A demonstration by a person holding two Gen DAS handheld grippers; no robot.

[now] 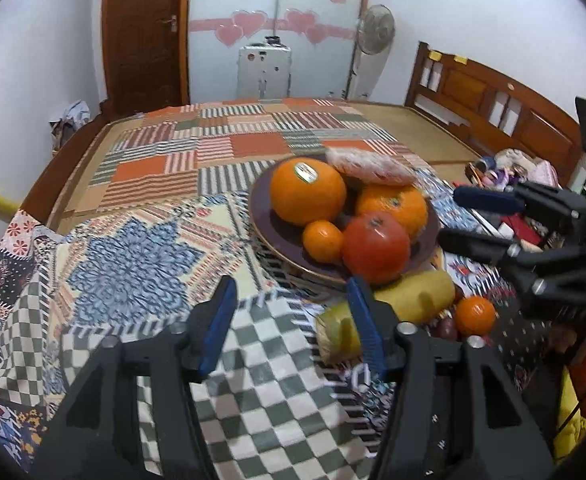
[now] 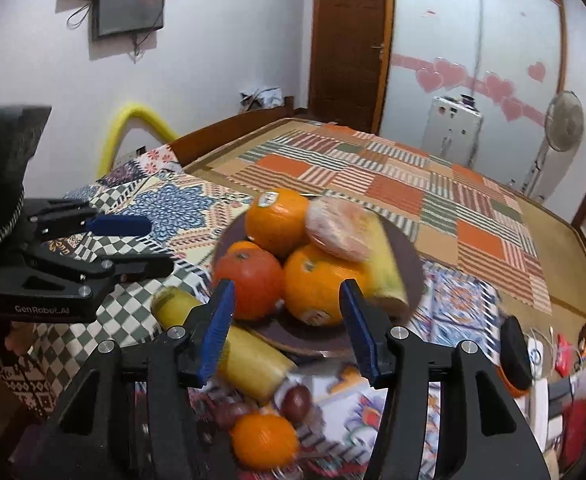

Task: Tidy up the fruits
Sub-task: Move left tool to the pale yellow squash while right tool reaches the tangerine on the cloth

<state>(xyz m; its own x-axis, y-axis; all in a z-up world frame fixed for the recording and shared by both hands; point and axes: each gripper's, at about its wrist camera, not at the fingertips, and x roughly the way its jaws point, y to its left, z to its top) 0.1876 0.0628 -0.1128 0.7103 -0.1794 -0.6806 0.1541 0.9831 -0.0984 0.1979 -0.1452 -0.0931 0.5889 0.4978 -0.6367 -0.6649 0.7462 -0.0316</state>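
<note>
A dark plate on the patterned cloth holds two big oranges, a red tomato-like fruit, a small mandarin and a net-wrapped fruit. A long yellow fruit lies beside the plate's near edge. Near it are a loose mandarin and dark round fruits. My left gripper hangs open over checkered cloth. My right gripper is open above the plate's near rim, holding nothing.
The patchwork cover stretches far behind the plate. Clutter of small items sits at the right by the wooden headboard. A fan and a door stand beyond.
</note>
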